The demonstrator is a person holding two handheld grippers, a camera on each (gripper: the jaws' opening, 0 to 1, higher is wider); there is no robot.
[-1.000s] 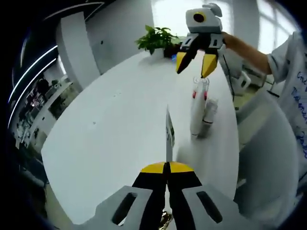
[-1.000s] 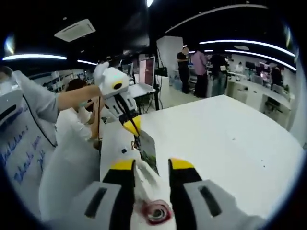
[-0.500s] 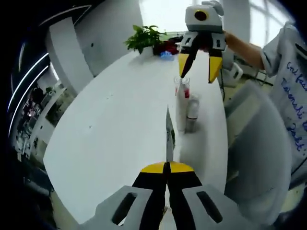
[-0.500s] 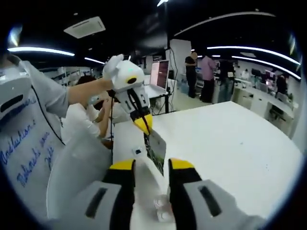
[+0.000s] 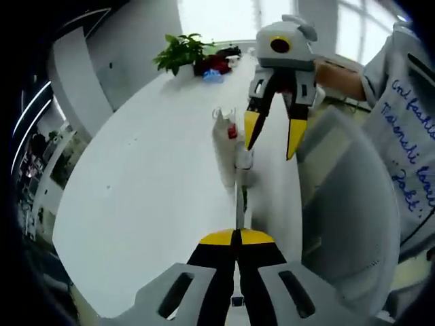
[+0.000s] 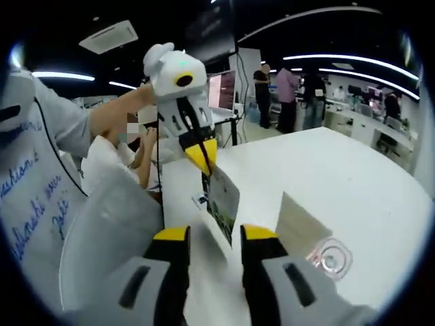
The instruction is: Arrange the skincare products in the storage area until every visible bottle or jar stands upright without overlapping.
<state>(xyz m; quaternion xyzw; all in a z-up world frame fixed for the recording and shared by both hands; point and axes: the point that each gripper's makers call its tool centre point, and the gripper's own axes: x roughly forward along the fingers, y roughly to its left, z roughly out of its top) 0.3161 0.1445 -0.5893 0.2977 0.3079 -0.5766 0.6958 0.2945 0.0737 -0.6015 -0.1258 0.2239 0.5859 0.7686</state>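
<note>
White table; left fingers pinch flat packet.

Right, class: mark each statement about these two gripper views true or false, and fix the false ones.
1. The left gripper is shut on a thin flat packet. True.
2. The right gripper is clamped on the tube. False: its fingers are apart with nothing between them.
3. A plant stands at the far end of the table. True.
4. The table is dark wood. False: it is white.
5. The tube has a black cap. False: its cap is clear.
</note>
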